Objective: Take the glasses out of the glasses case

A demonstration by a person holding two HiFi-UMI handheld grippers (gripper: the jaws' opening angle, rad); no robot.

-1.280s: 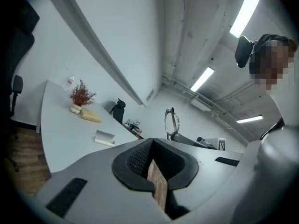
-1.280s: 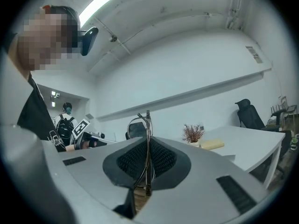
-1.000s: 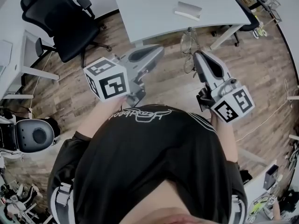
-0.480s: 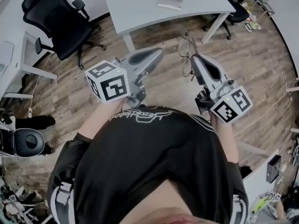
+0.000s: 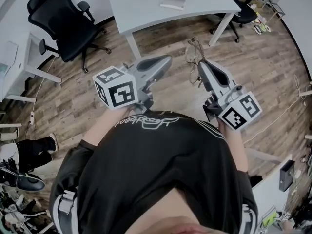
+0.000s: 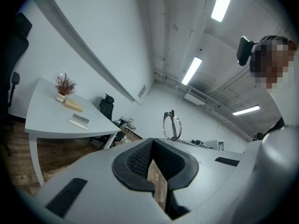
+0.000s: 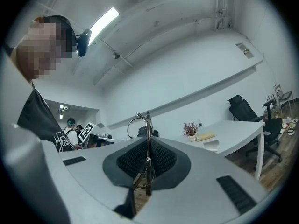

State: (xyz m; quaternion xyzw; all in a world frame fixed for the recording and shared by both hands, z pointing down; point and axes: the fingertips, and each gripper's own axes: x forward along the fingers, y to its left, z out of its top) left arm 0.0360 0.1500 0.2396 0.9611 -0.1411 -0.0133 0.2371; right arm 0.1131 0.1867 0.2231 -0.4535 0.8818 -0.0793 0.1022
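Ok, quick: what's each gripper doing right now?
Left gripper: closed, nothing between its jaws.
Right gripper: closed on the glasses, holding them by the frame.

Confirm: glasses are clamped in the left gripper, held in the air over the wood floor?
Wrong gripper. The glasses are clamped in the right gripper, not the left gripper; the right gripper view shows its jaws shut on the frame. They are in the air over the wood floor.

Wood-plank floor [image 5: 273,72], grey table [image 5: 146,9], black office chair [image 5: 63,18], ceiling strip lights [image 6: 223,1].
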